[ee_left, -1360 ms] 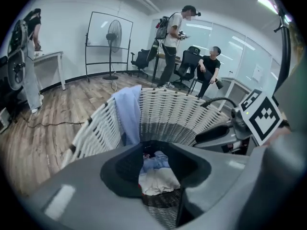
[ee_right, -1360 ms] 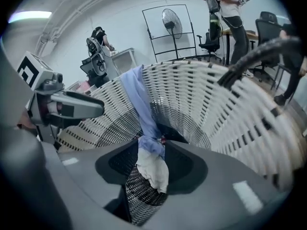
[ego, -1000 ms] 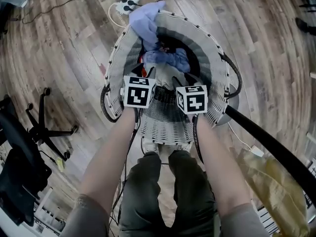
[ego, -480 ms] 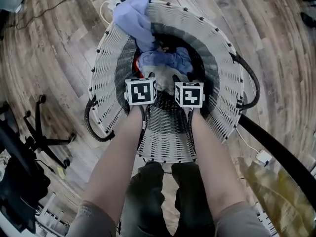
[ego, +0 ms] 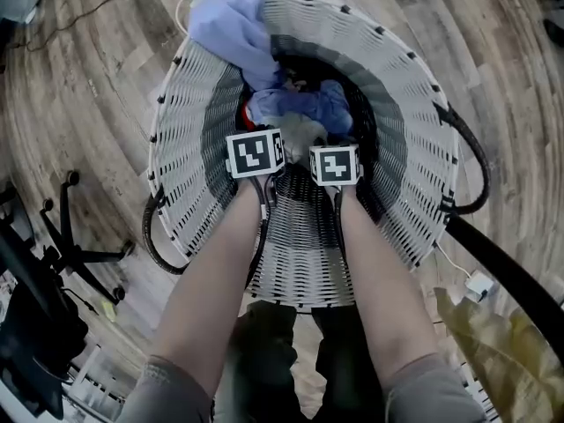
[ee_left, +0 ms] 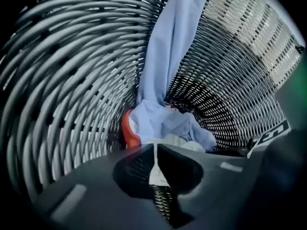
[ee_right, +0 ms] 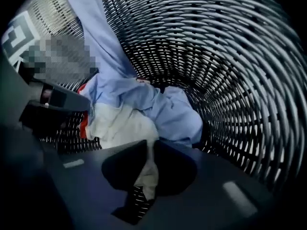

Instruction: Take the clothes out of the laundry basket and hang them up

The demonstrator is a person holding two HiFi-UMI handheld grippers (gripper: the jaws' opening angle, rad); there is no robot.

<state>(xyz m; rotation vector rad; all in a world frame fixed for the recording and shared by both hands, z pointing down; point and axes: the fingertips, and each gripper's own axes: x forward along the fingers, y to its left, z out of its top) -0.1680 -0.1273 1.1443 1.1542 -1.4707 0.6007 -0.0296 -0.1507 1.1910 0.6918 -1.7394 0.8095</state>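
Head view: one laundry basket [ego: 189, 148]; left tool [ee_left: 154, 150], right tool [ee_right: 148, 150] both clamp one white garment [ee_right: 120, 123].

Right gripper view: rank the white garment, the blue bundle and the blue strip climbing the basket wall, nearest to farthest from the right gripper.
1. white garment: pinched in the right gripper, bottom centre.
2. blue bundle: just behind it, centre-right, low in the basket.
3. blue strip: upper left, running up the wall, farthest.
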